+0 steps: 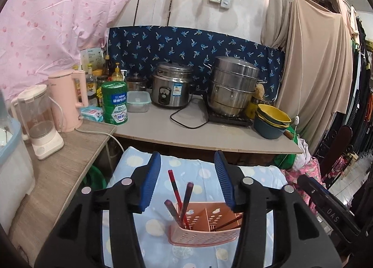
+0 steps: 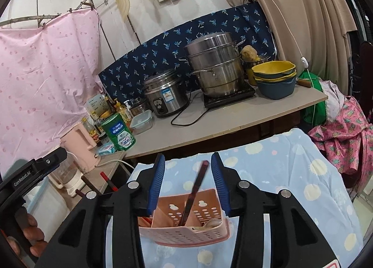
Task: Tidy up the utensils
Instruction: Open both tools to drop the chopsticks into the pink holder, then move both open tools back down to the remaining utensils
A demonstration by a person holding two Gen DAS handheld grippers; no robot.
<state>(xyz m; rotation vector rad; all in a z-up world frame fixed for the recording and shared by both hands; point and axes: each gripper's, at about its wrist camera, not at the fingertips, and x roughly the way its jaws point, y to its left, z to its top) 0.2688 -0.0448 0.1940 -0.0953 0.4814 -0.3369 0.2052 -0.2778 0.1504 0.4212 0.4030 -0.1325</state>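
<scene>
Pink perforated plastic utensil caddy point(image 1: 205, 230) on blue dotted cloth point(image 1: 186, 174), dark red chopsticks point(image 1: 179, 200) standing inside. Left gripper point(image 1: 187, 181) and right gripper point(image 2: 187, 184) fingers apart, gripping nothing.

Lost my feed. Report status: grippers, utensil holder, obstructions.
Left gripper open, empty. Right gripper open, empty. Chopsticks standing in pink holder on dotted cloth. Nothing in the way.

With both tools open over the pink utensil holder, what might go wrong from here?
1. The chopsticks lean loosely in the pink holder; the left tool, whose pads flank them, may knock them on withdrawing.
2. The holder sits on a wrinkled cloth, so a nudge might tip it.
3. One chopstick stands between the right tool's pads and could snag.
</scene>
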